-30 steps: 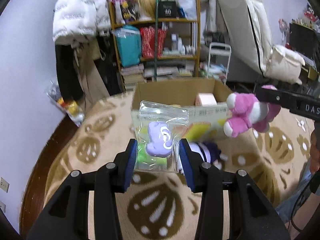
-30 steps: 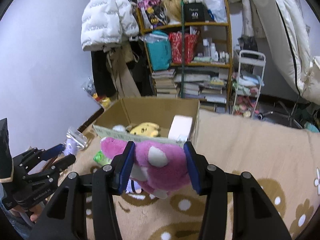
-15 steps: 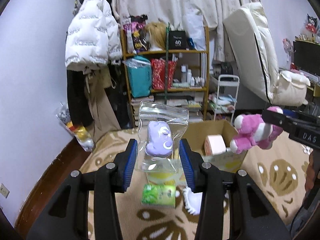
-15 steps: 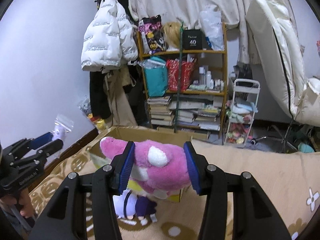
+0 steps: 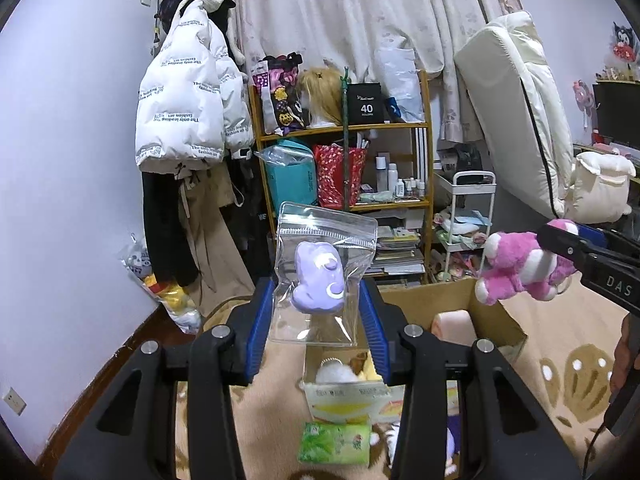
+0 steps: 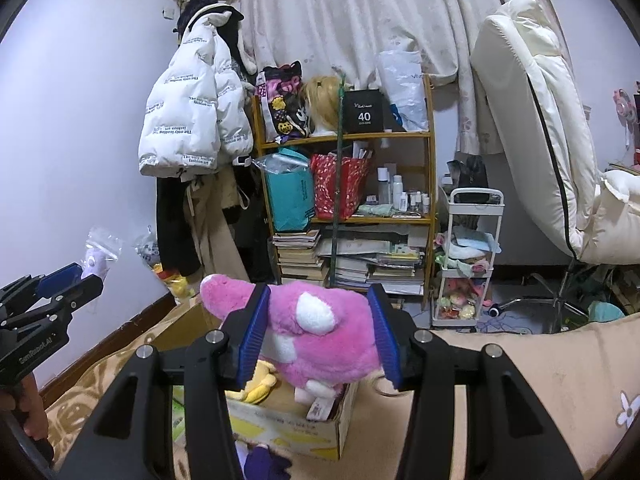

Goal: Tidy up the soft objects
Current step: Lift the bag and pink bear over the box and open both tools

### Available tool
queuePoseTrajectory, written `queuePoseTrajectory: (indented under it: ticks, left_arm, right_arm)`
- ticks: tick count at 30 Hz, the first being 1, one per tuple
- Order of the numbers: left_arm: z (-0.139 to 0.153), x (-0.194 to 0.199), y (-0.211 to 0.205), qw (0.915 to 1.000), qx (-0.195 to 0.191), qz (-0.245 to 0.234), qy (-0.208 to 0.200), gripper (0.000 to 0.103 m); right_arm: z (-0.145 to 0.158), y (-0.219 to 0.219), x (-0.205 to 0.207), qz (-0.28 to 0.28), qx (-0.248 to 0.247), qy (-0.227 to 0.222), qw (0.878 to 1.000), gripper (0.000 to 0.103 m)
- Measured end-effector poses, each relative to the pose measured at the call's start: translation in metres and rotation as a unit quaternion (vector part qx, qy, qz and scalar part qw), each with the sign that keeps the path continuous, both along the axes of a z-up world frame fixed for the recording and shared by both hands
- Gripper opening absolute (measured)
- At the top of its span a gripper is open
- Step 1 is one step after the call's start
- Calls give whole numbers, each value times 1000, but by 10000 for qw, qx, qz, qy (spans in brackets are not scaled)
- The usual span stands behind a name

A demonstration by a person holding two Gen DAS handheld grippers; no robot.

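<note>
While one open box [image 5: 494, 322] sits on the rug [image 6: 540, 380], two grippers hang above it, each loaded. The right gripper [image 6: 316, 334] is clamped narrow on one pink plush [image 6: 320, 340], over the box's near edge. The left gripper [image 5: 316, 326] pinches one clear bag [image 5: 324, 276] with a purple toy [image 5: 318, 280], clear air around it. One green pack [image 5: 334, 442] lies before the box.

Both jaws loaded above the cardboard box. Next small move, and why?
Probably lower the right gripper toward the open cardboard box and release. Its jaws grip the pink plush toy right above the box, where a yellow plush already lies. The left gripper, gripping the clear zip bag with a purple toy, can follow.
</note>
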State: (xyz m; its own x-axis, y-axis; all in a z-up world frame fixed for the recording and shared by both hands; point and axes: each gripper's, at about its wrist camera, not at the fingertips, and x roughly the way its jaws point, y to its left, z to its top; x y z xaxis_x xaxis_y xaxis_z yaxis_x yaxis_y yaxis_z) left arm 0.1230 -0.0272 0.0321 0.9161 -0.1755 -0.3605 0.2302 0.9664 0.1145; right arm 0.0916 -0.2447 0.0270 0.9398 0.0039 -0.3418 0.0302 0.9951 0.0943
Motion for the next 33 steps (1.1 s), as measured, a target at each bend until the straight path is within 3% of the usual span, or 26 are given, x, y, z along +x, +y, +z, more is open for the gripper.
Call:
queuePoseTrajectory:
  ticks: [18, 22, 33]
  left_arm:
    - [-36, 33, -30, 9988, 61, -291, 397, 43]
    - [-48, 38, -31, 9969, -14, -365, 695, 43]
    - [-71, 39, -39, 9948, 256, -351, 925, 44]
  right_arm:
    - [-21, 3, 37, 94, -71, 265, 9996, 53]
    - [-31, 1, 40, 116, -26, 353, 9993, 53]
    - [-56, -16, 49, 175, 597, 676, 9958, 53]
